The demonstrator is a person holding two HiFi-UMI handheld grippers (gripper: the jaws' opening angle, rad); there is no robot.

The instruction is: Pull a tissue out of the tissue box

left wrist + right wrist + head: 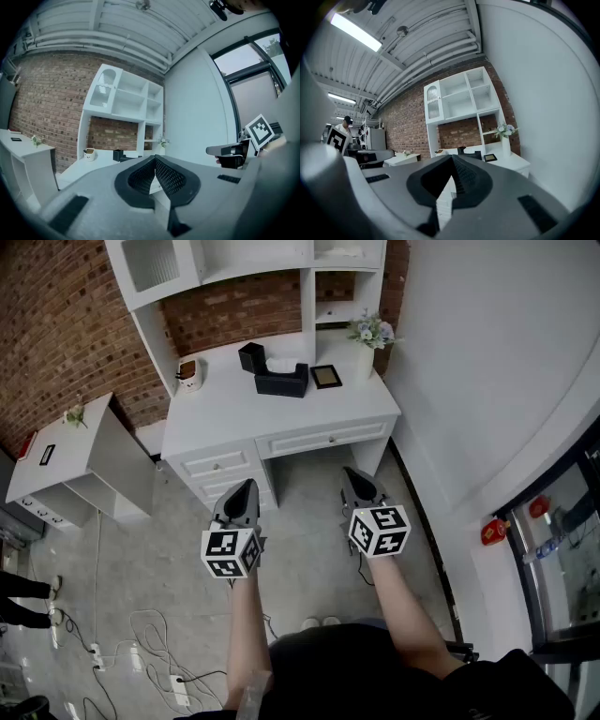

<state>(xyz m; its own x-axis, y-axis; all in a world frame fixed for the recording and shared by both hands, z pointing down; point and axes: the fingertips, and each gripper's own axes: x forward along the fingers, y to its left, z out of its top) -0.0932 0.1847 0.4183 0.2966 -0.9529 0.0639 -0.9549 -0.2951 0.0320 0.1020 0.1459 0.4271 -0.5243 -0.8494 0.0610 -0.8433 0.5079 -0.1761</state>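
Observation:
The dark tissue box point(282, 382) lies on the white desk point(225, 413) at the back, next to a black holder point(250, 356). I cannot make out a tissue at its top. Both grippers hover over the floor in front of the desk, well short of the box, pointing level toward it. My left gripper point(247, 485) has its jaws together with nothing between them; its own view shows the closed tips point(154, 157) and the box point(128, 158) far off. My right gripper point(349, 472) is likewise shut and empty point(452, 158), with the box point(474, 153) beyond.
On the desk stand a mug point(187, 374), a small frame point(326, 376) and a vase of flowers point(368, 335). A white side cabinet point(86, 460) stands at the left. Cables point(141, 638) lie on the floor. A white wall point(487, 381) runs along the right.

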